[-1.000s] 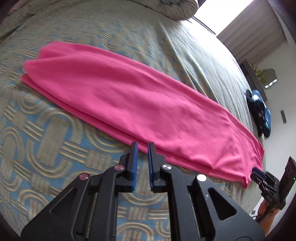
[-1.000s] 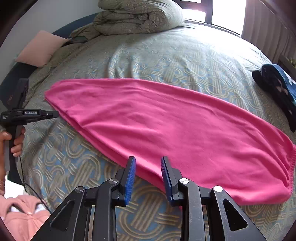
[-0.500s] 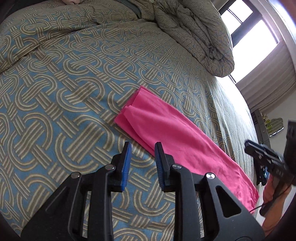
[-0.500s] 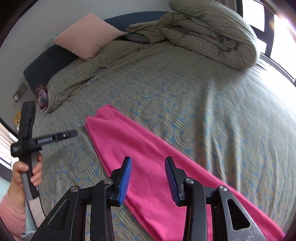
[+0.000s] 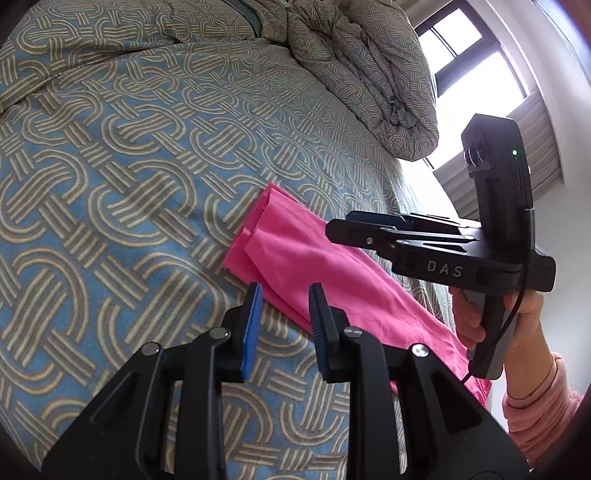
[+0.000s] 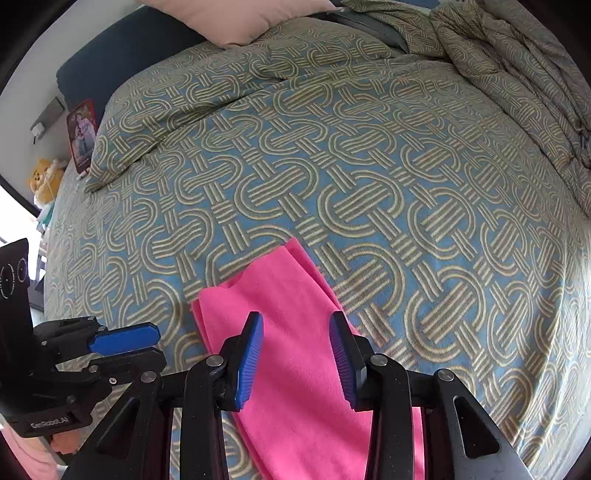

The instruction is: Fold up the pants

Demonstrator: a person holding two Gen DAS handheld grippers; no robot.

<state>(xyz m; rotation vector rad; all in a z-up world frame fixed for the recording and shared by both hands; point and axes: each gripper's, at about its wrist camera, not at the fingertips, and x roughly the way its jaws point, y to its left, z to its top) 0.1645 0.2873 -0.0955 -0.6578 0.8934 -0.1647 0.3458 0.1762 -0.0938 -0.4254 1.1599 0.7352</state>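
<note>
The pink pants (image 5: 295,254) lie folded lengthwise into a long strip on the patterned bedspread (image 5: 110,184). In the left wrist view my left gripper (image 5: 284,295) is open and empty, its tips at the near edge of the strip close to its layered end. My right gripper shows there from the side (image 5: 332,229), above the strip. In the right wrist view my right gripper (image 6: 295,325) is open and empty over the pants (image 6: 280,295), just short of their end. My left gripper (image 6: 147,339) shows at the left of that view, beside the strip.
A rumpled duvet (image 5: 369,66) is heaped at the far side of the bed, near a bright window (image 5: 465,44). A pink pillow (image 6: 236,18) and a flat patterned pillow (image 6: 155,122) lie at the headboard end. A card (image 6: 82,133) and a yellow plush toy (image 6: 44,177) stand beside the bed.
Both grippers have travelled along the strip to one end of the pants and come close together. Both have opened a little wider. The pants have not moved.
</note>
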